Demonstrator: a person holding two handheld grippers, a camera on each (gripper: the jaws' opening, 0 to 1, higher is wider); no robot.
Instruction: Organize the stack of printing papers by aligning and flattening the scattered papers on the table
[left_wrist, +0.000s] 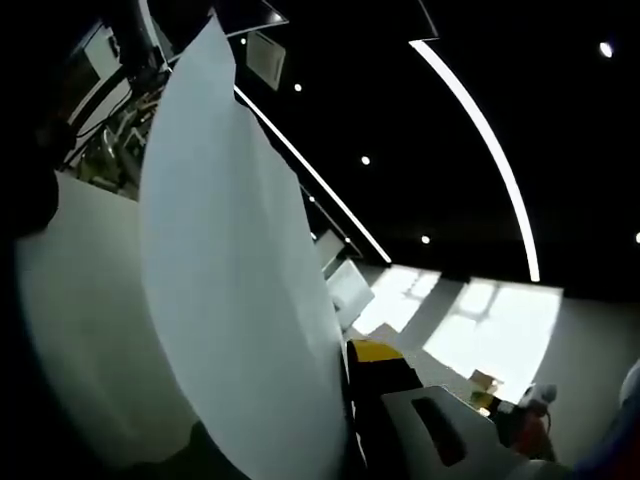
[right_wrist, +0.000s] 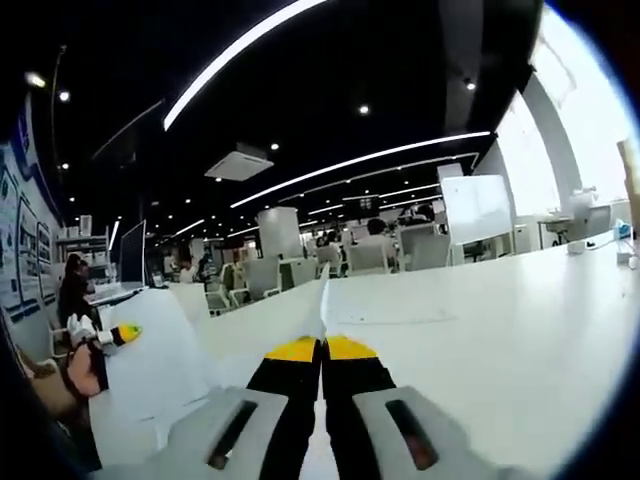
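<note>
White tabletop stretches away under a dark ceiling crossed by light strips, with chairs and seated people far behind. Right gripper has its yellow-tipped jaws pressed together on the edge of a paper sheet, seen edge-on. At the left of the right gripper view, the left gripper lifts the other end. In the left gripper view the papers stand upright and curved beside the yellow-tipped right gripper; whether the left's jaws are clamped I cannot tell
</note>
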